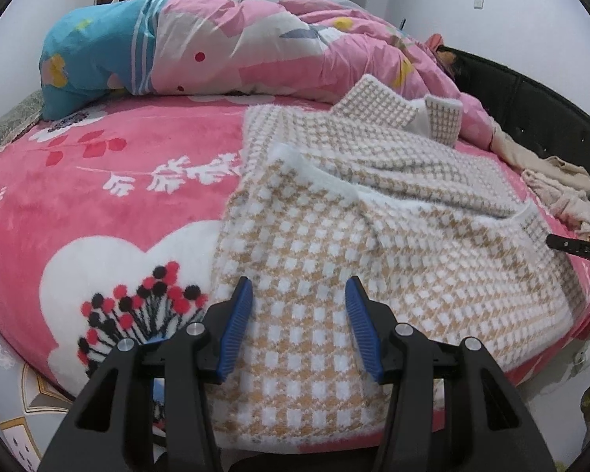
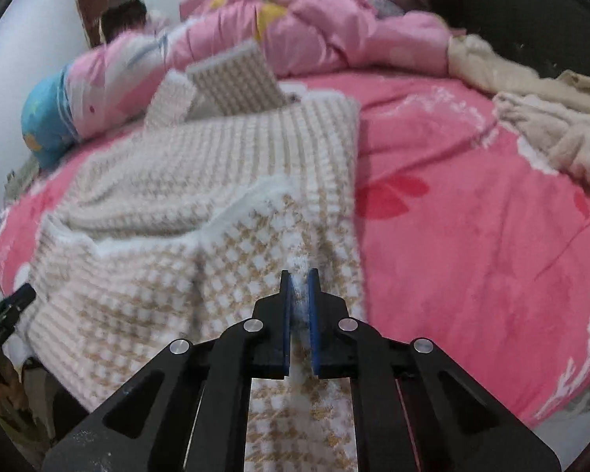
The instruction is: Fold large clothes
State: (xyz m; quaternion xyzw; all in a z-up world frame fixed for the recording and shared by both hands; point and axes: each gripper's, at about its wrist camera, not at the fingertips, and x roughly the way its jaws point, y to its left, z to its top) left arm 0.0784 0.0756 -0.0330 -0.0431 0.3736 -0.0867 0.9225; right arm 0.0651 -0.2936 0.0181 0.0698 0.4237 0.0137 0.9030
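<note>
Left wrist view first: the checked sweater (image 1: pixel 334 212) lies spread on the pink bed blanket (image 1: pixel 98 212), its near hem hanging over the near edge of the bed. The left claw (image 1: pixel 299 326) hovers over that hem with its blue pads spread and nothing between them, so this side of the garment is loose. At the far right edge, the tip of the other tool just shows. A pink quilt (image 1: pixel 236 51) is heaped along the far side, close to the sweater's collar, and a beige cloth (image 1: pixel 558 192) lies bunched at the right.

Right wrist view: the right claw (image 2: pixel 299 314) is pressed together on a thin ridge of the sweater's fuzzy knit near its right edge. The picture is blurred, which suggests the hand is moving quickly. To my eye the pinch looks shallow, so a hard tug could slip it free. With only one side held, the fabric may drag askew and fold crooked, or slide off the near edge.
</note>
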